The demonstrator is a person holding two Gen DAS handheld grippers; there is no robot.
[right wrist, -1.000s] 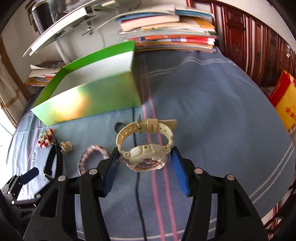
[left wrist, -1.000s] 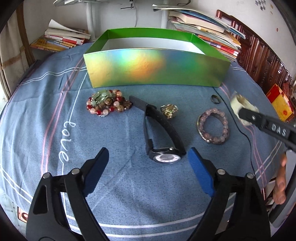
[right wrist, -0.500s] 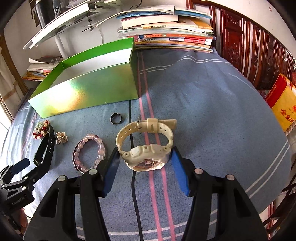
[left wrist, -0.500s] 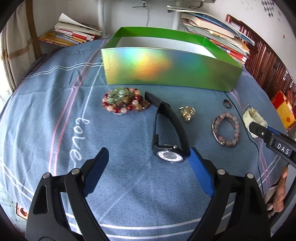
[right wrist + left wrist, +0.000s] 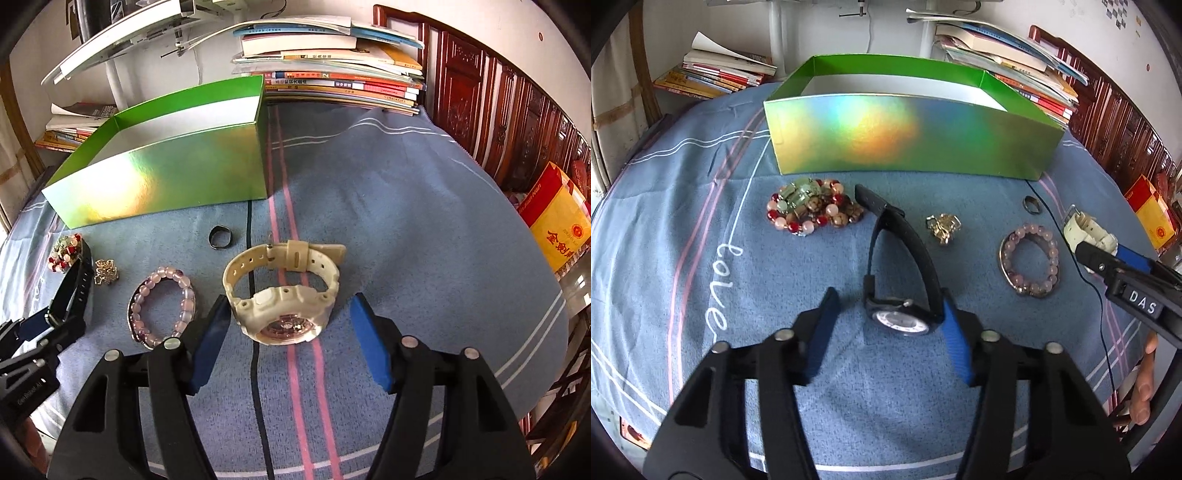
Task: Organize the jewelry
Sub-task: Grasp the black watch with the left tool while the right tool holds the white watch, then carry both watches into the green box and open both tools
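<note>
Jewelry spread on a blue cloth (image 5: 683,221) in front of the green box (image 5: 908,136).

Left of the box's near wall lies a heap of mixed beads (image 5: 812,208); under the wall's middle the black watch (image 5: 901,280), then a gold trinket (image 5: 943,225) too small to make out, a dark ring (image 5: 1032,204) and a pink bead bracelet (image 5: 1030,260). The left gripper (image 5: 888,328) has just been closing: its jaws are narrower than a second ago, the right pad at the watch face's edge, the left pad clear, contact uncertain. At the box's right end, the right gripper (image 5: 290,334) has just been opening; the cream watch (image 5: 284,295), clamped earlier, now stands on the cloth between parted pads. In the left view that watch is half hidden behind the right gripper. Fingers (image 5: 1143,384) are cut off at the edge.
</note>
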